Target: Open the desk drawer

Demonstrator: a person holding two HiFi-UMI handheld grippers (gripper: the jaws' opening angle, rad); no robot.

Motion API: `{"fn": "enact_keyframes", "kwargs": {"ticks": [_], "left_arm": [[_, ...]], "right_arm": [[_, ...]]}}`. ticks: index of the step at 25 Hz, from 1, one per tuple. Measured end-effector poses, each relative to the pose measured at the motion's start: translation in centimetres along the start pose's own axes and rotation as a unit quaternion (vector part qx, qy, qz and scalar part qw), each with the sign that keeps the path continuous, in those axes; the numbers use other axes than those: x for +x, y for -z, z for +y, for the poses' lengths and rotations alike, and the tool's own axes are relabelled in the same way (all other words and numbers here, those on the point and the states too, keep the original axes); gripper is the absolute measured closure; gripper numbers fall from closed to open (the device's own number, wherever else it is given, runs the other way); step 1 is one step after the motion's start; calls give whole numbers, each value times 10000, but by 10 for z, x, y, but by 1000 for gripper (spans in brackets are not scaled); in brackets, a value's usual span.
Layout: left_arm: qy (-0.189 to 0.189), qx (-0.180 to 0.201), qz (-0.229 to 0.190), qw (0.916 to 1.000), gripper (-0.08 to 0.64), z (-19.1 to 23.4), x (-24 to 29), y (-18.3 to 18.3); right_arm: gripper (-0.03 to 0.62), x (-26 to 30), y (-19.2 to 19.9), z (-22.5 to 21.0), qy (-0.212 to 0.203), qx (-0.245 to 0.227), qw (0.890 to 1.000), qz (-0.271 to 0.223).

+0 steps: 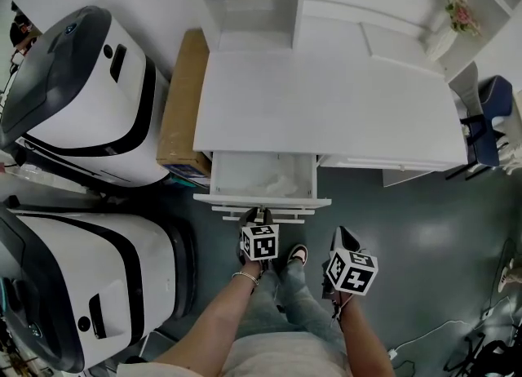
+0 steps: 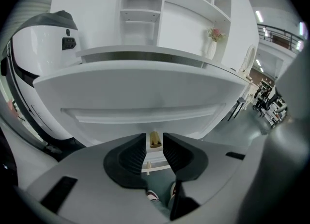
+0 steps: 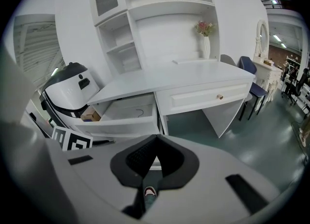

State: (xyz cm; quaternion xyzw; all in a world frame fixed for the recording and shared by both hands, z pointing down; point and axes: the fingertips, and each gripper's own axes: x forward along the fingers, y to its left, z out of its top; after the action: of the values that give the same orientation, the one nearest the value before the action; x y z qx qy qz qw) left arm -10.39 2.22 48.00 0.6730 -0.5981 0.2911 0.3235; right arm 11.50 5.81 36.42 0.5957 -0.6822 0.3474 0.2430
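At the left end of the white desk, the drawer (image 1: 245,200) stands pulled well out from under the tabletop (image 1: 326,106), with its interior exposed from above. The left gripper (image 1: 259,214) is positioned at the middle of the drawer front, pointing downward at a slant. Its fingers (image 2: 127,157) stand slightly apart, one on each side of the small gold knob (image 2: 155,139). A thin gap seems to remain on both sides of the knob, so the pads are not clamped on it.

The right gripper (image 3: 156,139) hangs to the right of the left one, clear of the desk, above the grey-green floor (image 1: 408,228). Its fingers are closed together at the tips with nothing between them.

A second drawer (image 3: 208,97) (right of the open one, with its own gold knob) sits flush and closed. A cardboard box (image 1: 183,102) stands against the left side of the desk. Two white-and-black machines (image 1: 81,94) occupy the area left of the box. A vase of pink flowers (image 1: 455,18) stands at the far right corner of the tabletop.
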Motion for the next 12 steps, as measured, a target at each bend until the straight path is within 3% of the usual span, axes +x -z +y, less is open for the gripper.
{"fn": "enact_keyframes", "kwargs": {"ticks": [3,6,9,12], "left_arm": [[6,-6,-96,10000,448,-3,-18,-5],[103,-32,-468,9988,448,-4,-47,-27],[132,91,-1081,9940,448,3,-85,-60],[-33,103,-1861,9825,448,25,-129,-111]], "right_arm": [[584,6,-10,7,-121,-49,9999,-30],[584,11,-27,18,-296,-101,9994,-136],[584,11,-49,32,-521,-214,9980,-278],[584,8,-81,45,-742,-360,9952,-519]]}}
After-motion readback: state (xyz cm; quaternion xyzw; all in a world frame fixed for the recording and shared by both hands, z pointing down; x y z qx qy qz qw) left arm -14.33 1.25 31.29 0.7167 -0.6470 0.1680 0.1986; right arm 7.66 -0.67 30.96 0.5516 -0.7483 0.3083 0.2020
